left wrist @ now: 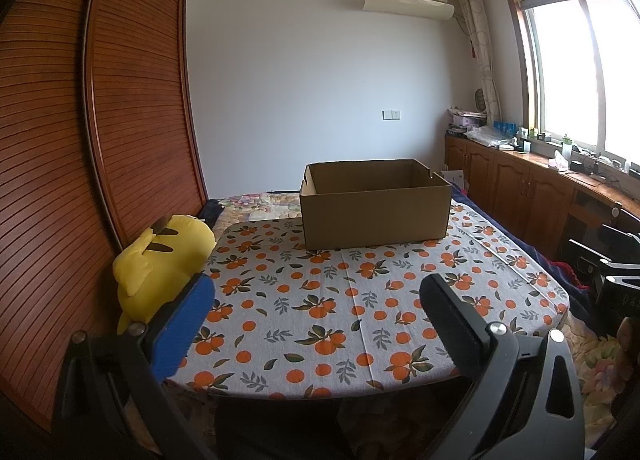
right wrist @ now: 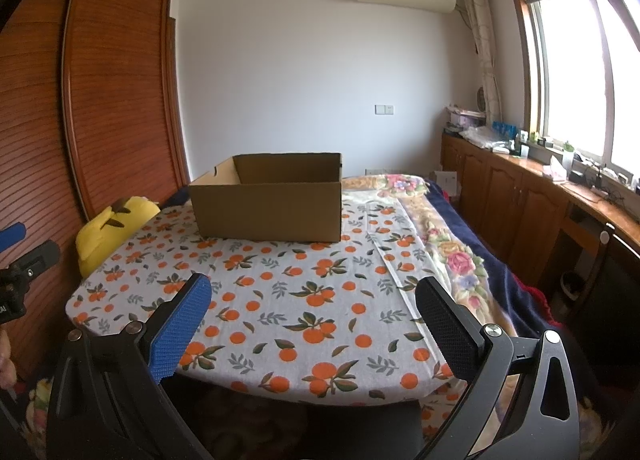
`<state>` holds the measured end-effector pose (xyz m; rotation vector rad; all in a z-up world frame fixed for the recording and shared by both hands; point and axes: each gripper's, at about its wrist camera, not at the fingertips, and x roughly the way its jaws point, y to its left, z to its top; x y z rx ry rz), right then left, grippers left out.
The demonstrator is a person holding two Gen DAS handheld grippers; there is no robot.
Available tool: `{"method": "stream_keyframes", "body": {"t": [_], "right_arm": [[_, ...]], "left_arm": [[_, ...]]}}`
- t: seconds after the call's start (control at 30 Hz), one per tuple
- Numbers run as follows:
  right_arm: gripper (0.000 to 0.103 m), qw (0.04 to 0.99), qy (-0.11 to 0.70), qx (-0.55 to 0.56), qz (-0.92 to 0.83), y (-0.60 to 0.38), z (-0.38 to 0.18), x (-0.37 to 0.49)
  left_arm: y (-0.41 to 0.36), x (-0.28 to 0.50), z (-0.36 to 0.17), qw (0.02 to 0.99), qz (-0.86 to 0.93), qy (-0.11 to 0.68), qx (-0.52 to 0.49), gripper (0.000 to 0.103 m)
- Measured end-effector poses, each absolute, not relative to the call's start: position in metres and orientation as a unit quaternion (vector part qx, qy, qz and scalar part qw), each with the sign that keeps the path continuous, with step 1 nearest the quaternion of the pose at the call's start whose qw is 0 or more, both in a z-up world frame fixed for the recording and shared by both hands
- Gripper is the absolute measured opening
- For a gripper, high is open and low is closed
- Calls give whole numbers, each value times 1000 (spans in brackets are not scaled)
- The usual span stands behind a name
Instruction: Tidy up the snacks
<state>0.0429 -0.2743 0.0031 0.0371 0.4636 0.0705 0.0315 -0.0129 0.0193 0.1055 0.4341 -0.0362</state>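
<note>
While no snacks show in either view, the one task thing in sight is the cardboard box (left wrist: 374, 205), open-topped, sitting at the far edge of the table (left wrist: 304, 324), a little toward its far left corner as the right wrist view has it; whether anything lies inside cannot be told, since only the inner walls show. Left gripper (left wrist: 316, 296) hangs released over the near edge, fingers spread wide with nothing between them; right gripper (right wrist: 312, 298) likewise released and empty, near the same edge. Box judged light and fairly stiff, corrugated walls that would buckle if pinched hard mid-span. Notched cutouts at the end walls look like the natural hold; otherwise take the rim near a corner, where the board is stiffest. Orange-print cloth under it may drag or wrinkle if the box is slid. Yellow plush toy (left wrist: 160, 260) sits off the left edge.
</note>
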Motion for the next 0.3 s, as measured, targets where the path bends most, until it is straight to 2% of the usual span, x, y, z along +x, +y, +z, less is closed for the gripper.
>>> {"method": "stream_keyframes", "body": {"t": [0.3], "right_arm": [[103, 973, 229, 18, 34, -274, 3, 43]], "left_arm": [[-12, 31, 19, 975, -18, 216, 52, 103]]}}
